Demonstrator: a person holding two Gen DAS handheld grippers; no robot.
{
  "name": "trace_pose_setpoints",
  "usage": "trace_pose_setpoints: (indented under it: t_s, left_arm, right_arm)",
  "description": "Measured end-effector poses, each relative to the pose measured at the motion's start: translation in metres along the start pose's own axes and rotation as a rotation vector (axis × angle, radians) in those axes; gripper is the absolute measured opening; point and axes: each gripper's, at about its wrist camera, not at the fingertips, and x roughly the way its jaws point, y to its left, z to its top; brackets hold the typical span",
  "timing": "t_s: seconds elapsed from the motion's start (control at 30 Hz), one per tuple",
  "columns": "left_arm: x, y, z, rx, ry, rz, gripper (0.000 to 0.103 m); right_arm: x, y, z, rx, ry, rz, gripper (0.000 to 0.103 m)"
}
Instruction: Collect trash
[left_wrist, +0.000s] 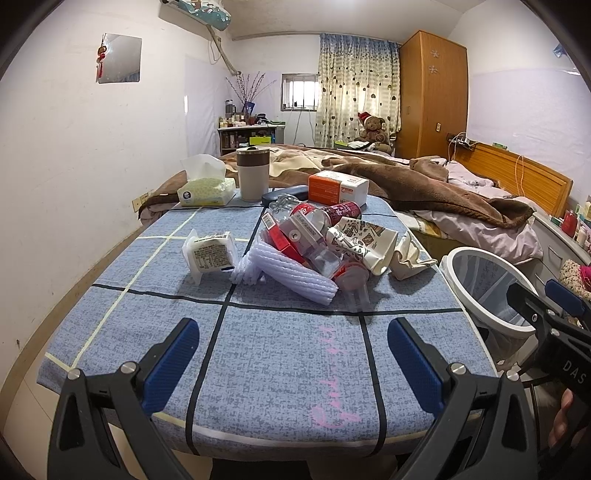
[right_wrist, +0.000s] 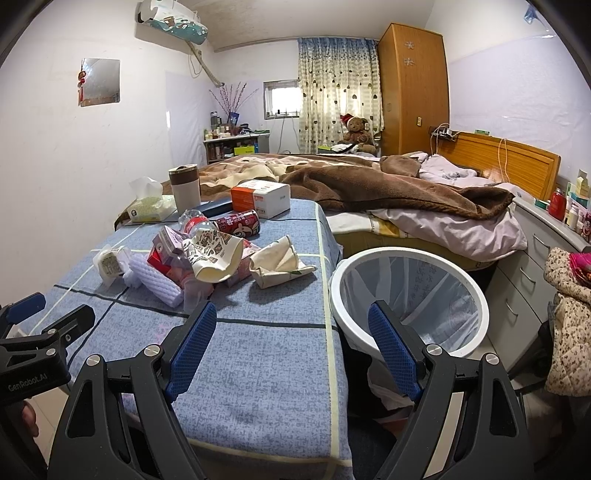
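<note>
- Two grippers are in use, and both stand empty at the near edge of the worktop (left_wrist: 277, 354); judged from this, the task is at its opening step, with no trash collected yet.
- Left wrist view: the left gripper (left_wrist: 293, 354) is spread wide with nothing between its blue pads. It hovers over bare cloth, well short of the trash pile (left_wrist: 314, 243).
- Left wrist view: the pile sits mid-worktop. It includes a white foam sleeve (left_wrist: 291, 273), a crushed printed paper cup (left_wrist: 364, 240), a red can (left_wrist: 341, 211) and a labelled white packet (left_wrist: 211, 253) lying apart to the left.
- Left wrist view: the waste bin (left_wrist: 461, 254) stands just beside the worktop's right edge.
- Right wrist view: the right gripper (right_wrist: 291, 339) is likewise wide open and holds nothing. It is aimed between the worktop edge and the bin's white rim (right_wrist: 373, 254).
- Right wrist view: the bin liner appears empty. A crumpled paper bag (right_wrist: 280, 264) lies nearest the bin.
- Next move, as judged: advance one gripper to an outlying item, straddle it, close, then carry it over the rim and release.
</note>
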Motion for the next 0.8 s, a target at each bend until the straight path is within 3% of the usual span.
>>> trace_pose_setpoints:
  t_s: [0.63, 0.8]
  left_arm:
    - [0.013, 0.008, 0.001, -0.006, 0.026, -0.002, 0.103]
    - [0.031, 0.02, 0.003, -0.004, 0.062, -0.002, 0.103]
  right_arm:
    - [0.006, 0.001, 0.001, -0.008, 0.012, 0.004, 0.086]
    - [0.021, 0.0, 0.006, -0.023, 0.008, 0.055, 0.086]
